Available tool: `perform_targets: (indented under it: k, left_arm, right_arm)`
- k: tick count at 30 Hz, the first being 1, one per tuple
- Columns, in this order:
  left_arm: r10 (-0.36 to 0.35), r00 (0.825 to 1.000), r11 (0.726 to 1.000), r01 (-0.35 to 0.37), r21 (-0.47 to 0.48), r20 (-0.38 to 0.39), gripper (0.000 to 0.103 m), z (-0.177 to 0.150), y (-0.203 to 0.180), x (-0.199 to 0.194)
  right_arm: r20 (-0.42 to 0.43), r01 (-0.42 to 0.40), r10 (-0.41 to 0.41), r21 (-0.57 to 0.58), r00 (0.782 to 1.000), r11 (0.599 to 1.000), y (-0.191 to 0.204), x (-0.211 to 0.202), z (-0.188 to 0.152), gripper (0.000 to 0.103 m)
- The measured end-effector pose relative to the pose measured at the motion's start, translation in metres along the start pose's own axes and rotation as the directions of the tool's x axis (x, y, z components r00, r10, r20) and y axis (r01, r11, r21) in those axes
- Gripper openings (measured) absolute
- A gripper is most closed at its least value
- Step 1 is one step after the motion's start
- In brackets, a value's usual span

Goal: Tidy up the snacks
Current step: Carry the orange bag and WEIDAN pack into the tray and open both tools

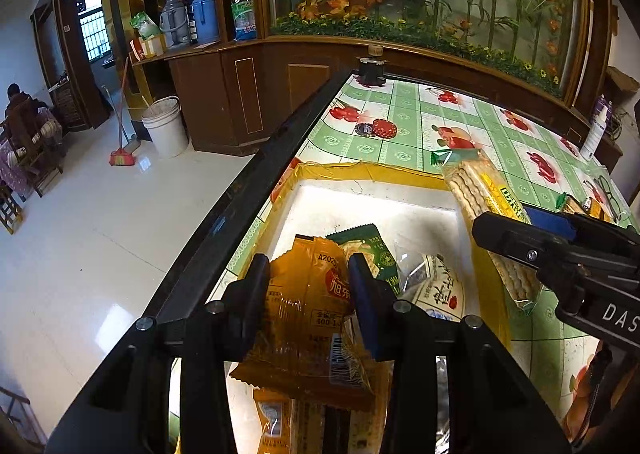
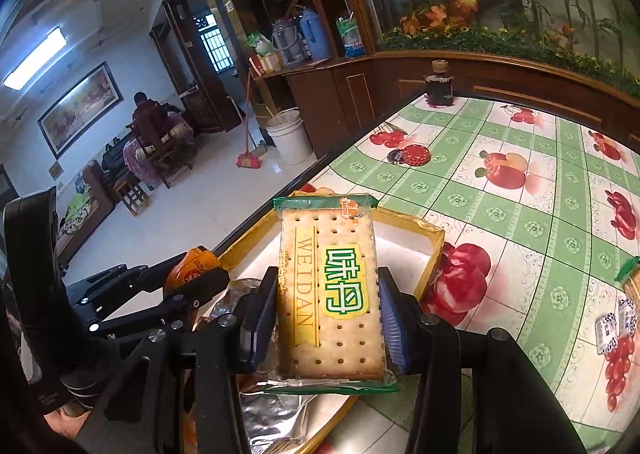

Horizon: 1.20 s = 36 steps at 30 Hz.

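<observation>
My left gripper (image 1: pixel 309 278) is shut on an orange snack packet (image 1: pixel 308 318) and holds it over the white box with yellow-taped rim (image 1: pixel 360 172). Inside the box lie a green cracker packet (image 1: pixel 368 250) and a white packet (image 1: pixel 436 290). My right gripper (image 2: pixel 326 298) is shut on a clear packet of Weidan crackers (image 2: pixel 330 294), held above the box's right side (image 2: pixel 434 238). The cracker packet also shows in the left wrist view (image 1: pixel 484 202), with the right gripper (image 1: pixel 560 250) beside it. The left gripper with the orange packet (image 2: pixel 192 266) shows at the left of the right wrist view.
The table has a green fruit-print cloth (image 1: pixel 460 122). On it are a red round tin (image 1: pixel 384 129), a dark jar (image 1: pixel 371 70), a white bottle (image 1: pixel 596 130) and small wrapped snacks (image 2: pixel 618 318) at the right. The table's dark left edge (image 1: pixel 256 178) drops to a tiled floor.
</observation>
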<state>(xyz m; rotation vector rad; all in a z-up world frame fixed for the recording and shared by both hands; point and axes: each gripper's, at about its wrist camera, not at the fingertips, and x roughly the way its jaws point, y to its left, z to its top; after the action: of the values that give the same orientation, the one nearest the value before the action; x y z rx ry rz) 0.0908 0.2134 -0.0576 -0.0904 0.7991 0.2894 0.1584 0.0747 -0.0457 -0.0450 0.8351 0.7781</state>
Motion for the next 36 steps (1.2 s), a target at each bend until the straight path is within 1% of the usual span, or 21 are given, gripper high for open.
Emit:
perform_targets:
  k: [5,7,14,24,25,26,27,28,29,30,31,33,34,35,36]
  left_arm:
    - [0.002,0.999,1.0,-0.002,0.006,-0.032,0.039,0.006,-0.002,0.014]
    - [0.008,0.999,1.0,-0.007,0.016,-0.044,0.039,0.008,-0.004,0.02]
    - [0.013,0.998,0.999,-0.01,0.041,-0.063,0.039,0.012,-0.013,0.03]
    - [0.032,0.995,0.999,-0.028,0.042,-0.094,0.04,0.019,-0.009,0.047]
    - [0.026,0.995,0.999,-0.023,0.036,-0.093,0.044,0.019,-0.008,0.047]
    - [0.023,0.996,0.999,-0.02,0.03,-0.086,0.046,0.019,-0.007,0.046]
    - [0.036,0.996,0.999,-0.033,0.029,-0.084,0.047,0.018,-0.007,0.045]
    - [0.053,0.995,0.998,-0.05,0.033,-0.083,0.054,0.017,-0.008,0.043]
    - [0.067,0.995,0.997,-0.065,0.035,-0.077,0.066,0.016,-0.008,0.041]
    - [0.073,0.995,0.997,-0.071,0.037,-0.063,0.07,0.014,-0.008,0.038]
    - [0.076,0.996,0.997,-0.074,0.038,-0.053,0.073,0.012,-0.008,0.034]
    - [0.085,0.996,0.996,-0.084,0.028,-0.029,0.073,0.009,-0.005,0.025]
    - [0.085,0.996,0.996,-0.085,0.019,-0.022,0.075,0.007,-0.004,0.02]
    - [0.083,0.996,0.996,-0.083,0.011,-0.018,0.08,0.006,-0.003,0.017]
    - [0.084,0.996,0.996,-0.084,0.004,-0.016,0.082,0.004,-0.002,0.013]
  right_arm:
    - [-0.014,0.006,-0.006,0.011,1.0,1.0,-0.005,0.01,0.003,0.048]
    - [-0.033,0.008,-0.008,0.01,0.999,1.0,-0.006,0.017,0.003,0.048]
    - [-0.048,0.012,-0.011,0.018,0.999,1.0,-0.013,0.03,0.004,0.048]
    - [-0.074,0.028,-0.027,0.01,0.997,1.0,-0.013,0.047,0.012,0.048]
    - [-0.075,0.037,-0.037,0.004,0.997,0.999,-0.012,0.048,0.012,0.048]
    - [-0.074,0.047,-0.047,-0.003,0.996,0.999,-0.011,0.048,0.011,0.05]
    - [-0.073,0.056,-0.057,-0.007,0.996,0.998,-0.01,0.048,0.011,0.05]
    - [-0.069,0.061,-0.061,-0.007,0.996,0.998,-0.01,0.047,0.01,0.05]
    - [-0.062,0.059,-0.059,-0.002,0.996,0.998,-0.01,0.044,0.009,0.053]
    - [-0.055,0.057,-0.056,0.005,0.997,0.998,-0.011,0.04,0.008,0.054]
    - [-0.049,0.057,-0.056,0.009,0.997,0.998,-0.011,0.037,0.007,0.055]
    - [-0.032,0.057,-0.056,0.021,0.998,0.998,-0.015,0.026,0.004,0.056]
    - [-0.023,0.057,-0.057,0.029,0.998,0.998,-0.017,0.021,0.003,0.057]
    - [-0.013,0.06,-0.059,0.039,0.998,0.997,-0.02,0.014,0.0,0.061]
    - [-0.007,0.062,-0.062,0.047,0.998,0.997,-0.022,0.007,-0.003,0.063]
